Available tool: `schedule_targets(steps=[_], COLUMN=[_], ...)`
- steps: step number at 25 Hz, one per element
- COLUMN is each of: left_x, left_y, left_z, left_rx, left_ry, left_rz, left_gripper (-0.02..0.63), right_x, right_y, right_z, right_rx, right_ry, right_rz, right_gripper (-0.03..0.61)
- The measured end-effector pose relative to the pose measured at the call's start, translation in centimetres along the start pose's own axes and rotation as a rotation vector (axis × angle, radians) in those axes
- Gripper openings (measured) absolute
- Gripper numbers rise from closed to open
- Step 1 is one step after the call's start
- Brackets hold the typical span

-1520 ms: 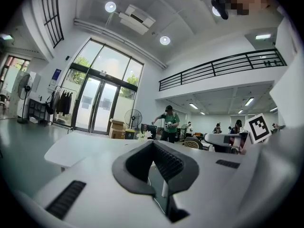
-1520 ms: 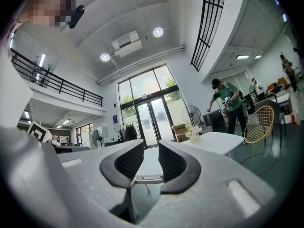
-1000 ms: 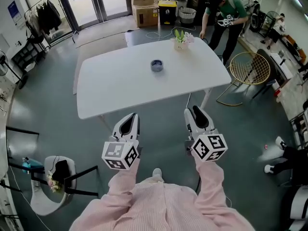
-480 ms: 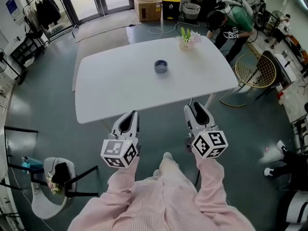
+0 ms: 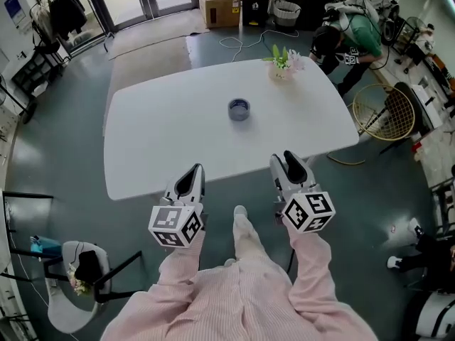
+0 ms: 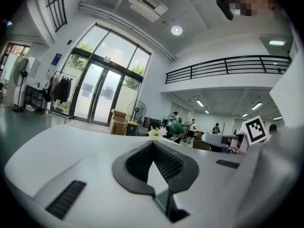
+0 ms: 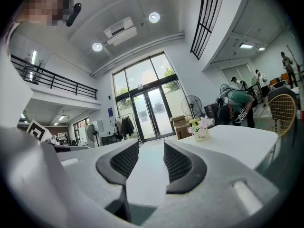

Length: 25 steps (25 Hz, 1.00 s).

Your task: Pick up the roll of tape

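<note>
Near the middle of the white table (image 5: 163, 133) the roll of tape (image 5: 239, 109) lies flat, a blue-grey ring with its hole facing up and nothing touching it. Only the head view shows it. Toward the table's far right corner stands a small pale pot (image 5: 282, 69) holding pink and white flowers with green leaves. The right gripper view shows a dark label on this pot, too small to read.

Both grippers sit at the near table edge, well apart from the roll. The left gripper (image 5: 190, 178) is clenched, its tips meeting with nothing caught between them. The right gripper (image 5: 291, 165) is released, its jaws standing wide with only bare tabletop showing in the gap. Each carries 1 cube of black-and-white square markers, with no lettering on them.

The left gripper view takes in the other gripper's marker cube (image 6: 255, 129) and a standing fan (image 6: 136, 109). The right gripper view shows a clothes rack (image 7: 124, 126) by the glass doors (image 7: 154, 110). Beyond the table are 2 stacked cardboard boxes (image 5: 219, 6), a yellow-topped bin (image 5: 254, 6) and a white basket (image 5: 286, 11), whose contents cannot be made out.
</note>
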State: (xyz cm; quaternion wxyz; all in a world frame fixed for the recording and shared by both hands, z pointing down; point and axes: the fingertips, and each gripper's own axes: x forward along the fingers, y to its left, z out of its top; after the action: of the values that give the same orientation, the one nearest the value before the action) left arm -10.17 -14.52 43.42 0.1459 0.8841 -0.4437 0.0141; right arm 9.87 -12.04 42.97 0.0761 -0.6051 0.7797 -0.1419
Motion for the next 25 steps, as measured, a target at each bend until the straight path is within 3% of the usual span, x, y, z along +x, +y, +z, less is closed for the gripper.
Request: schedule_targets(steps=[11, 25], left_x=[11.7, 22.1], left_y=[3.2, 7.4], left_z=[0.7, -1.9], left_rx=[-0.070, -0.160], left_ry=[0.063, 0.190], left_rz=[0.032, 0.097], left_gripper=[0.000, 0.000], right_x=[11.6, 23.8], right_y=[-5.6, -9.5], right_z=[0.5, -3.2], right_rx=[-0.033, -0.087], right_ry=[0.123, 0.348], right_rz=[0.058, 0.200], right_gripper=[0.147, 0.147])
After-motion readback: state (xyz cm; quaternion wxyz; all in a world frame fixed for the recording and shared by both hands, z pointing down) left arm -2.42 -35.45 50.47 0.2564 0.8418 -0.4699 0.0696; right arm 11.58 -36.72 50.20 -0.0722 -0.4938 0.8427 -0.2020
